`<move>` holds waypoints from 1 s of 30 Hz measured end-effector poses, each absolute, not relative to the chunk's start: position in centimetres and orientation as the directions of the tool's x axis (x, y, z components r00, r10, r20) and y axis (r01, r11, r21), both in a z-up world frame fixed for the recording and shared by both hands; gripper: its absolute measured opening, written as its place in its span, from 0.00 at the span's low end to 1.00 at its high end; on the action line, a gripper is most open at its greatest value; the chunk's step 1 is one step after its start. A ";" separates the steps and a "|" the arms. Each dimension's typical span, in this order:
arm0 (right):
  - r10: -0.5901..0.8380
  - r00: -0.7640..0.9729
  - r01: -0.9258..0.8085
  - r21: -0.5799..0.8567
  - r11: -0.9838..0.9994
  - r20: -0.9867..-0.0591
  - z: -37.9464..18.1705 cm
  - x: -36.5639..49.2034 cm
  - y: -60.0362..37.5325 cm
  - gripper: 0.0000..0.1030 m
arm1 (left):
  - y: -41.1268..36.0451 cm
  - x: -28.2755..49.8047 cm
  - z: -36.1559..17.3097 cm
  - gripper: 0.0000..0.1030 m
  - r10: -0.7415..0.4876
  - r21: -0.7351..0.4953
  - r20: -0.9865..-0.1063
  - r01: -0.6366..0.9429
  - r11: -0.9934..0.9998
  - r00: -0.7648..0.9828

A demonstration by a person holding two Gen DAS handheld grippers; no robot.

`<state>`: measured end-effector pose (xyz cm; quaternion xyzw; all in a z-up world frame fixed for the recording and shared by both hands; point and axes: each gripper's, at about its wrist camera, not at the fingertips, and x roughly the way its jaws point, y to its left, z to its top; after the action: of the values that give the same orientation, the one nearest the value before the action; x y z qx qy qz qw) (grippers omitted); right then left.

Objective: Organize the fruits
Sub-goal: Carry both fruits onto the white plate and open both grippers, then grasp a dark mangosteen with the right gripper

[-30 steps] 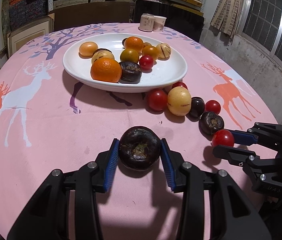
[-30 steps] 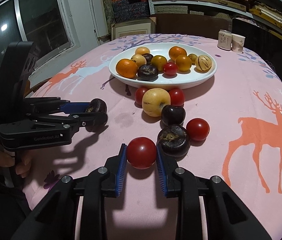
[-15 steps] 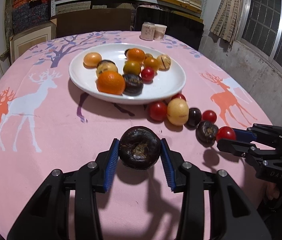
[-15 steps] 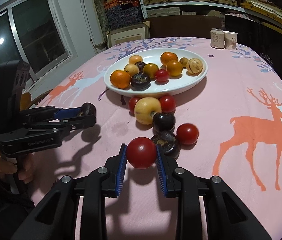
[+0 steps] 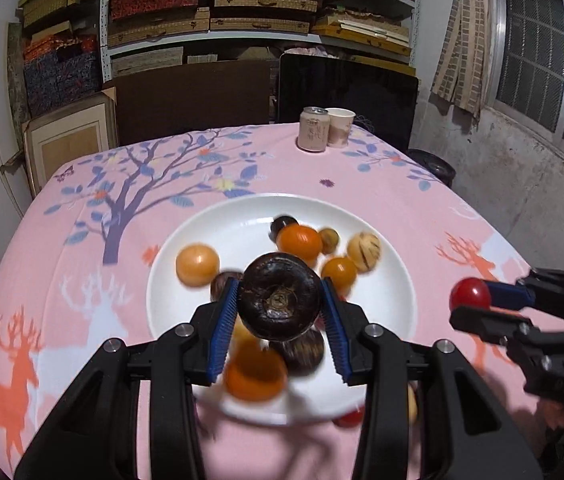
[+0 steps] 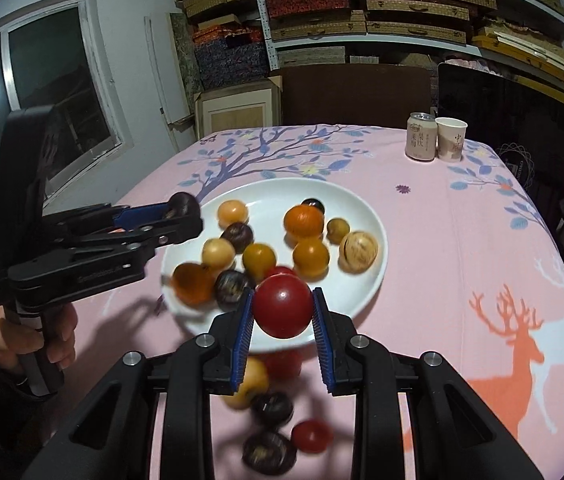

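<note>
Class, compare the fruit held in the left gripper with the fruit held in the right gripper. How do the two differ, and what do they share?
The dark fruit in the left gripper is brownish-black, dull and flattened, with a dried calyx facing the camera. The red fruit in the right gripper is bright, glossy, smooth and round. The dark fruit looks wider. Both are clamped between blue pads near the white plate.

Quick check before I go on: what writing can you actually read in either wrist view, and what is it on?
"GenRobot.AI", faint, partly legible: side of the black left gripper.
Small white lettering at that gripper's rear end: too small to read.
Chinese characters on the pale drink can: too blurred.
Characters on the white paper cup: too blurred.
</note>
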<state>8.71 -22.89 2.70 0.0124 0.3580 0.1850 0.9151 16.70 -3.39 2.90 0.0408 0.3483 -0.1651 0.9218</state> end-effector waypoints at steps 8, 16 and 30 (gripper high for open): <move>0.322 0.635 -0.311 0.149 0.939 -0.702 -0.6 14.6 -21.6 0.30 | -5.3 26.2 -1.5 0.40 -0.253 -0.078 -0.758 0.302 0.950 0.601; 0.337 0.651 -0.306 0.170 0.937 -0.681 -0.7 13.5 -22.2 0.44 | -3.7 23.7 0.2 0.65 -0.277 -0.105 -0.712 0.292 0.951 0.645; 0.357 0.643 -0.245 0.260 0.934 -0.677 -3.2 2.6 -26.3 0.45 | -6.0 5.9 -2.1 0.81 -0.355 -0.011 -0.705 0.490 0.871 0.614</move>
<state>2.60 -26.31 -3.15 0.0725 0.3883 0.1666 0.9035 5.90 -5.96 -2.09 0.0916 0.3703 -0.2364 0.8937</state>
